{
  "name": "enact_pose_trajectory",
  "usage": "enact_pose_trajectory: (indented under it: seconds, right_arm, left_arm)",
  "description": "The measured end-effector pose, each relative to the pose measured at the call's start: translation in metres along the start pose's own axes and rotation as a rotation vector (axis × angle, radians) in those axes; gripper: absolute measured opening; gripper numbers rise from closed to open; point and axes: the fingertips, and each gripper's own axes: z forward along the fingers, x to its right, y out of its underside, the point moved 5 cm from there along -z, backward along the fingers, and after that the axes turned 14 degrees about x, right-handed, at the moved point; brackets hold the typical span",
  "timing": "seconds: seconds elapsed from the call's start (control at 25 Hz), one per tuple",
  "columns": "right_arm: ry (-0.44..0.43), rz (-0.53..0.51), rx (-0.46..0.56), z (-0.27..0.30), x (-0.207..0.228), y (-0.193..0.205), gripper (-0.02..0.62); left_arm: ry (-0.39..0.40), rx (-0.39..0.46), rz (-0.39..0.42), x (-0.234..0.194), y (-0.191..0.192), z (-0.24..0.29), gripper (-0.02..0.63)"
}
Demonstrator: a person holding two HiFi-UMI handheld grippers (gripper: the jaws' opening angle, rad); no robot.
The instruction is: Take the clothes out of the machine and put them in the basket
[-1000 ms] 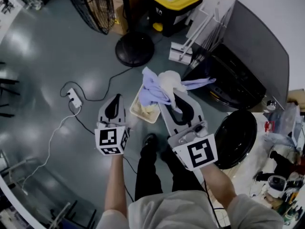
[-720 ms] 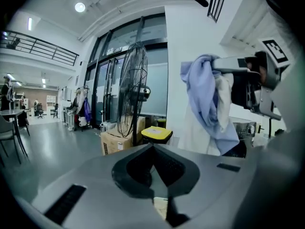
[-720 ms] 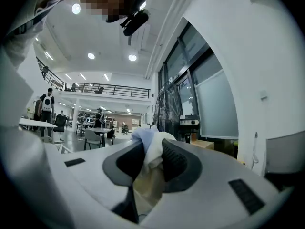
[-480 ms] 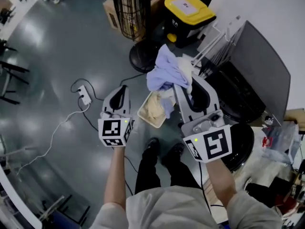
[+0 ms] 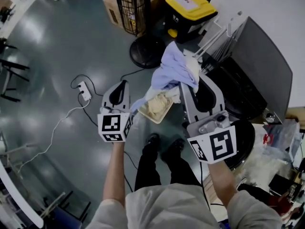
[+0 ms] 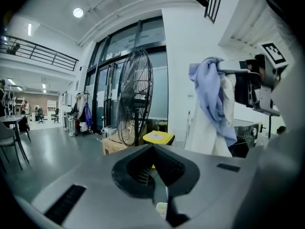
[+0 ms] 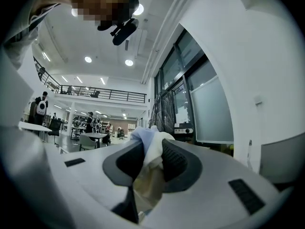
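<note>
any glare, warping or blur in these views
Head view: dim, with pale glare patches on the floor. Left gripper view: fisheye bending and black corners, the fan sharp. Right gripper view: same warping, the near clothes soft.

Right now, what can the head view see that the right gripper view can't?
Only the head view shows the basket on the floor, the bin with the yellow lid, the left gripper and the person's legs.

Only the right gripper view shows the ceiling lights, a balcony railing and a table far off.

Both show the clothes pinched in the right gripper.
</note>
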Motion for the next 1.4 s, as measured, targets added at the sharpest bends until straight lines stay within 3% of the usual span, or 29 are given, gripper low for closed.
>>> enact_pose_trajectory:
  seconds: [0.28,0.52,0.92,1.16,1.4]
  right_arm:
    - [-0.008,0.000,-0.005,0.000,0.008,0.005,0.108]
    - [0.002,0.013,-0.087,-0.014,0.018,0.065,0.109]
    - [0.046,0.068,-0.234,-0.040,0.021,0.193,0.109]
    - [0.072,0.110,-0.333,-0.069,0.010,0.276,0.109]
    - [0.083,0.133,-0.425,-0.107,0.008,0.361,0.109]
  left_arm:
    - [-0.002,-0.012,-0.007,0.006,0.011,0.005,0.018]
    - [0.012,-0.021,0.000,0.015,0.036,0.009,0.018]
    - [0.008,-0.154,-0.053,0.009,0.162,-0.005,0.018]
    - [0.015,-0.208,-0.094,0.008,0.234,-0.014,0.018]
    - [0.024,-0.222,-0.087,0.010,0.293,-0.012,0.018]
